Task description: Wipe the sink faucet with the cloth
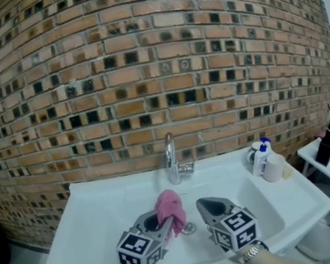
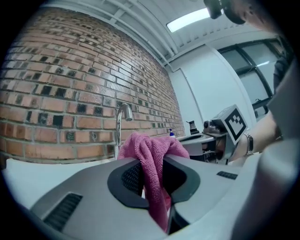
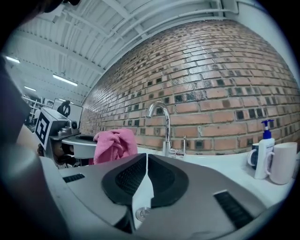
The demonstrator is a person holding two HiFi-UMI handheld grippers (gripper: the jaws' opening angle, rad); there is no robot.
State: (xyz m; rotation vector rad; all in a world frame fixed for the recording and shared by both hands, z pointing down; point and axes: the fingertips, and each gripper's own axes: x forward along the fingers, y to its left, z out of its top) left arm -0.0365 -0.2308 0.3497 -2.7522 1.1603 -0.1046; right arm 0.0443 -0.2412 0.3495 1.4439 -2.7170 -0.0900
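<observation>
Right up close, the left gripper is clamping its jaws on the pink cloth. The cloth is bunching up above the pads and hanging down between them. Just beside it, the right gripper is holding its jaws together with nothing between them. A wristwatch is showing on the arm behind it. Both grippers are pointing level toward the wall, side by side but not touching, over the white sink. Below and between them, the drain is showing in the basin floor. Further back, the chrome faucet is standing upright at the sink's back rim, its spout curving over toward the basin and a small lever sticking out at its side. The cloth is sitting in front of it, short of the spout and not touching. Off to the right on the rim, a pump bottle with a blue top and a white mug are standing close together. Behind it all, the brick wall is filling the background.
</observation>
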